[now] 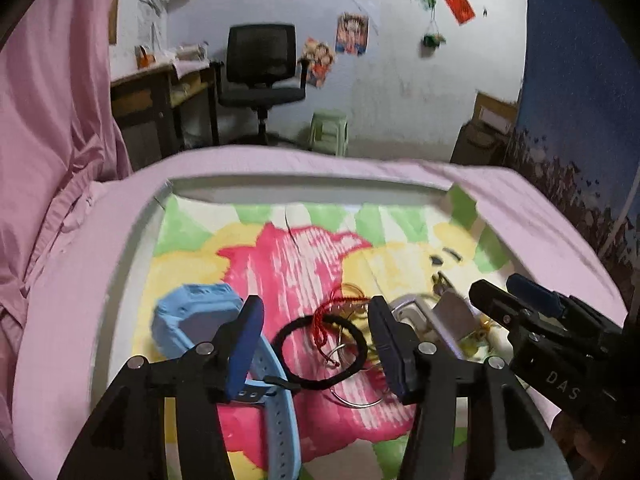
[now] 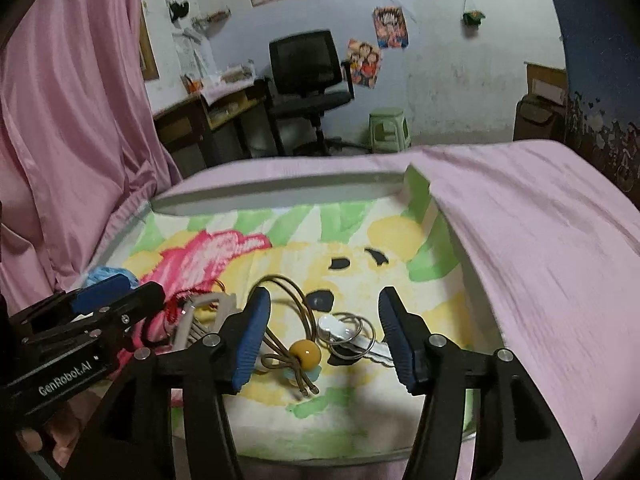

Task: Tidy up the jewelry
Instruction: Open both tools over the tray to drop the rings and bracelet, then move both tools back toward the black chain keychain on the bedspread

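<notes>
Left tool (image 1: 316, 344) spread wide, empty, poised over black hair tie (image 1: 320, 354) and red cord (image 1: 334, 312) near tray's (image 1: 120, 276) front edge; likely lining up pick. Blue watch (image 1: 200, 320) lies toward left edge. Right tool (image 2: 324, 336) also released, empty, straddling amber-bead hair tie (image 2: 305, 354) and key ring (image 2: 352, 336) toward right edge. Only right wrist view shows bead tie and key clearly; only left wrist view shows whole watch. Tray sits on pink bed (image 2: 540, 240).

Left gripper (image 1: 316, 344) jaws wide apart – black hair tie (image 1: 320, 354), blue watch (image 1: 200, 316) between
</notes>
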`<state>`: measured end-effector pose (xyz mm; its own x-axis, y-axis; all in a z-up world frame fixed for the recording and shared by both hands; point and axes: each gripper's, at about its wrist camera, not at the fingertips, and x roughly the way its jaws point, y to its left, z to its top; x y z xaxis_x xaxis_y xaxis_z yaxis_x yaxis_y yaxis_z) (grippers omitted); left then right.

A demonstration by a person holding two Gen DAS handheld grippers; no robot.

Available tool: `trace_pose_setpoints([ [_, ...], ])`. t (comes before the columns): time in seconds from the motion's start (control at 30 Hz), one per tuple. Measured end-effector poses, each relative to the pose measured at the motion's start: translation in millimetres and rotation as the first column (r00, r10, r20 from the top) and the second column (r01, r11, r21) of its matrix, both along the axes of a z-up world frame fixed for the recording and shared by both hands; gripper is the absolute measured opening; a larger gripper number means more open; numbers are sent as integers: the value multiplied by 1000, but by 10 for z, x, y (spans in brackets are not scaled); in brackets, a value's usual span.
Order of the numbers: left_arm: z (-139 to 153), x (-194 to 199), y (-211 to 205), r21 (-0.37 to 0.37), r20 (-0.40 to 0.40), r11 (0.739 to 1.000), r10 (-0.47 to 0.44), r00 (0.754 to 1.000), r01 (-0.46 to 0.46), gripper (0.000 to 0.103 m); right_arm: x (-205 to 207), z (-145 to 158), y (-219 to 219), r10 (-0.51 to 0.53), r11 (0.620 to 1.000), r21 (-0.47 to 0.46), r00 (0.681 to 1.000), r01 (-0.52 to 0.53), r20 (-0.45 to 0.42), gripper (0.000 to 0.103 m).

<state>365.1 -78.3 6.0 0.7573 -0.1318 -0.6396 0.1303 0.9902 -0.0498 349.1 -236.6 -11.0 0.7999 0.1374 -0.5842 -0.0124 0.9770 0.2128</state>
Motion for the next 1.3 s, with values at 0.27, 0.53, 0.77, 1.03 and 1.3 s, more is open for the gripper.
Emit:
trace_pose_setpoints([
  [0.27,274,-332,171,-28,168,999,42,985,-38,74,-366,292,-57,-18,999,35,984,12,176,80],
  [0.53,464,-732,374,-77,304,994,94,948,-74,93,-833,543,26,-25,999,31,940,15,339,95],
  [0.77,554,-1094,612,-111,372,989,131,919,-96,100,-1124,660,171,1,999,29,911,-14,412,101],
  [1.03,525,-1436,894,-107,388,987,150,909,-117,100,-1437,679,415,81,997,-22,900,-79,429,101],
  [1.3,419,-1704,1169,-119,373,981,188,908,-155,100,-1654,620,609,162,987,-64,892,-149,423,101],
])
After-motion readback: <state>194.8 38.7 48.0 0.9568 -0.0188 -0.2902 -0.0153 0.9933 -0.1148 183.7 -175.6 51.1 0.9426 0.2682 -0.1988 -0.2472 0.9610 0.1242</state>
